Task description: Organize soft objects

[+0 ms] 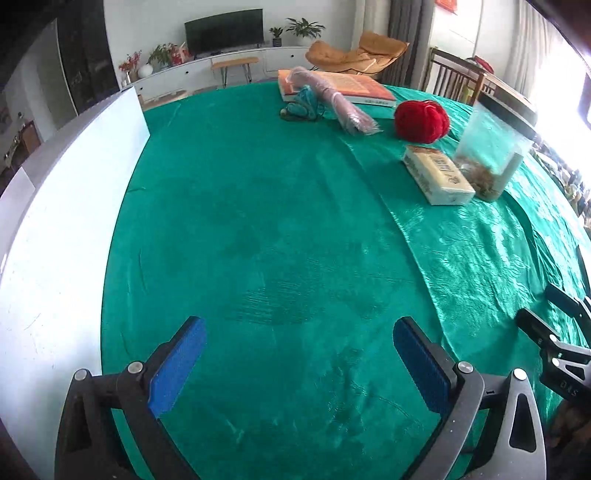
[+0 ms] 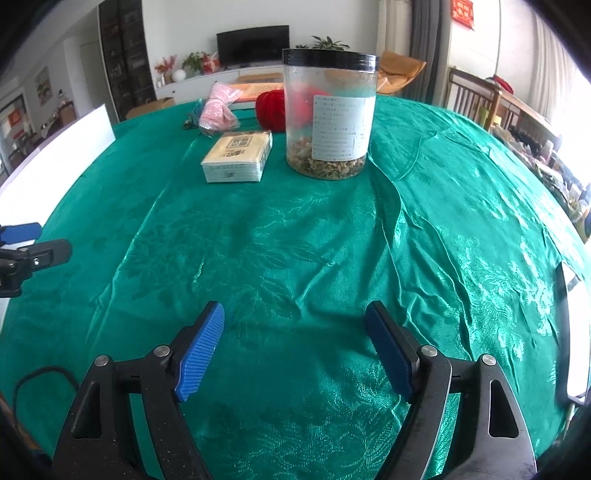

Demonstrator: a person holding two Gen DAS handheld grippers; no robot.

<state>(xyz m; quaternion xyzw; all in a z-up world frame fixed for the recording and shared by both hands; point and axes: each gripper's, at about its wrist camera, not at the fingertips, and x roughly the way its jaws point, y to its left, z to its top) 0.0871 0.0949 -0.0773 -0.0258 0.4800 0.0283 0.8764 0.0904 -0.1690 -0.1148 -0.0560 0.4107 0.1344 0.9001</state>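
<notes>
while both grippers (image 1: 299,363) (image 2: 293,349) gape, red yarn (image 1: 421,120) untouched

You are in a home living room: a TV (image 1: 224,30) on a long white cabinet (image 1: 221,68), potted plants (image 1: 304,27), an orange lounge chair (image 1: 356,55), and a table under green cloth (image 1: 277,240).

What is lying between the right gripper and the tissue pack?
Only bare green tablecloth separates the right gripper from the tissue pack, as the right wrist view shows.
</notes>
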